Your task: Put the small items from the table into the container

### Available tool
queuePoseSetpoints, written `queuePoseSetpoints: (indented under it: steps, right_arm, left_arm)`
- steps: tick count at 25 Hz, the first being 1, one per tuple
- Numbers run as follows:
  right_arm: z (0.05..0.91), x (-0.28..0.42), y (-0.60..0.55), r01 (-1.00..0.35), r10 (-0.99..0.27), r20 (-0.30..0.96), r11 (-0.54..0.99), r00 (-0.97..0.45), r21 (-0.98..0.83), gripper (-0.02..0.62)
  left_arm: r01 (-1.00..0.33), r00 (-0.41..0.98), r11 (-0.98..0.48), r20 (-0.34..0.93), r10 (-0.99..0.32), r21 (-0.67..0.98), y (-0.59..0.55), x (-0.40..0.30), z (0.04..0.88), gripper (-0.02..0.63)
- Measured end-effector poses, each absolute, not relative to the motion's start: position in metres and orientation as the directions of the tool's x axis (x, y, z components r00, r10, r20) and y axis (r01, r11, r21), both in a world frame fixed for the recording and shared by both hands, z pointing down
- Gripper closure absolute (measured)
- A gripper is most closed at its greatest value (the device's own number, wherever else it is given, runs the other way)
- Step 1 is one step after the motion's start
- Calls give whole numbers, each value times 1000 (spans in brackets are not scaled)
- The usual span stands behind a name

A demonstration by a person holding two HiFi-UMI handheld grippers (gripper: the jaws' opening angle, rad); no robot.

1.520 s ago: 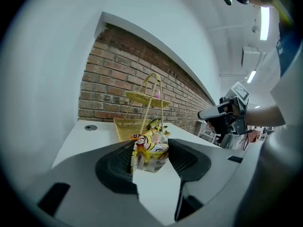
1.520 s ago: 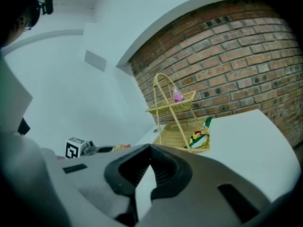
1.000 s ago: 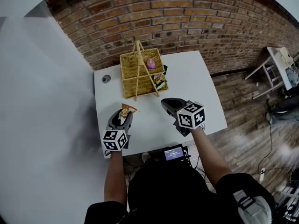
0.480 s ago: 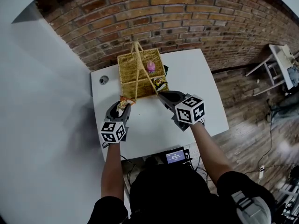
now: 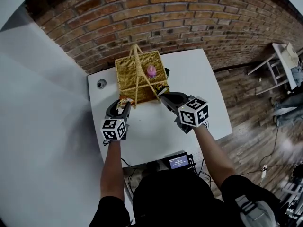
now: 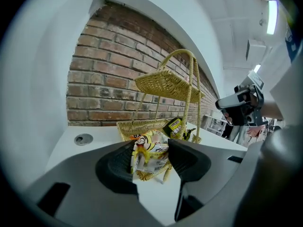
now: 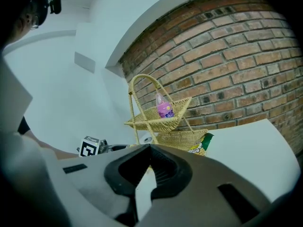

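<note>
Head view: left gripper (image 5: pixel 124 106) at the near-left corner of the two-tier wicker basket (image 5: pixel 128 70); right gripper (image 5: pixel 164 96) at its near-right corner.
Left gripper view: jaws part-open, clamped on a yellow snack packet (image 6: pixel 148 156), just before the basket.
Right gripper view: jaws together, empty.

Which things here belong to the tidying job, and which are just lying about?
Job:
- snack packet, held in the left tool
- right tool, shut, empty
- wicker basket
- pink bottle on its upper tier
- green packet in its lower tier

Lying about:
- grommet in the table
- small screen
- white chair
</note>
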State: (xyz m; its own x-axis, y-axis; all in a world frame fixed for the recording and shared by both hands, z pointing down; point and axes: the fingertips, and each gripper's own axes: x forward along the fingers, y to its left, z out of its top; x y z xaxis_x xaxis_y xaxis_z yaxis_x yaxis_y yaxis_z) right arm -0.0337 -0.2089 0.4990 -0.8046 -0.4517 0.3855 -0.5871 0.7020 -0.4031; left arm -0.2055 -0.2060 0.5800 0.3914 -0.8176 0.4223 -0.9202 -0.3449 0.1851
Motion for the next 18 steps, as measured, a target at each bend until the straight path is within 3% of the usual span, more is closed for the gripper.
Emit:
queuePoseSetpoints:
  steps: [18]
  right_arm:
    - [514,-9,-216,-628,-480,410,653,-775,-423,583]
  left_arm:
    - [-913,407,-359,469,-784,192,-231,-195,612,397]
